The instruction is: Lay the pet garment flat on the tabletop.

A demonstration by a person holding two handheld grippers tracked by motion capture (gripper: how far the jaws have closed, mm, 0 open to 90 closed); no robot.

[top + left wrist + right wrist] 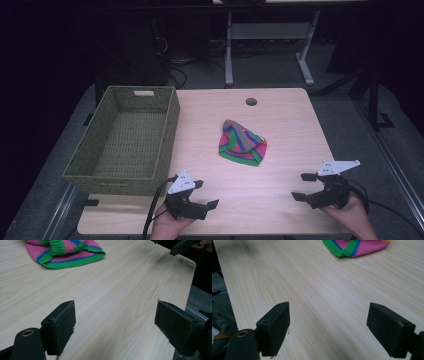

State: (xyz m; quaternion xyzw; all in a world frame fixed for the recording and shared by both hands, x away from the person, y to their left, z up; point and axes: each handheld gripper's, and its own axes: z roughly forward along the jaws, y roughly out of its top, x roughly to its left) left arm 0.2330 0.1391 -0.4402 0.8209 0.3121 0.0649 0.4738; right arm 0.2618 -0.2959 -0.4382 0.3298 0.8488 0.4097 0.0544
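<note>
Knitted hat (242,143), striped pink, green and blue, lying crumpled near the middle of the counter (280,110), well apart from the woven basket (170,125) at the far left. Probably light and very soft, judging by the slack folds and ribbed band; likely to sag and drape once lifted, with no risk of breakage and little of slipping on padded jaws. Best taken at the thick green ribbed edge (75,262), where the knit is doubled and gives a firm bite, or at a raised fold on top; a pinch on a flat single layer apt to drag the cloth along the wood.

Left hand-held gripper (205,194) at the near left, jaws spread wide, holding nothing. Right hand-held gripper (304,186) at the near right, jaws likewise spread and empty. Both low over bare wood, short of the hat.
</note>
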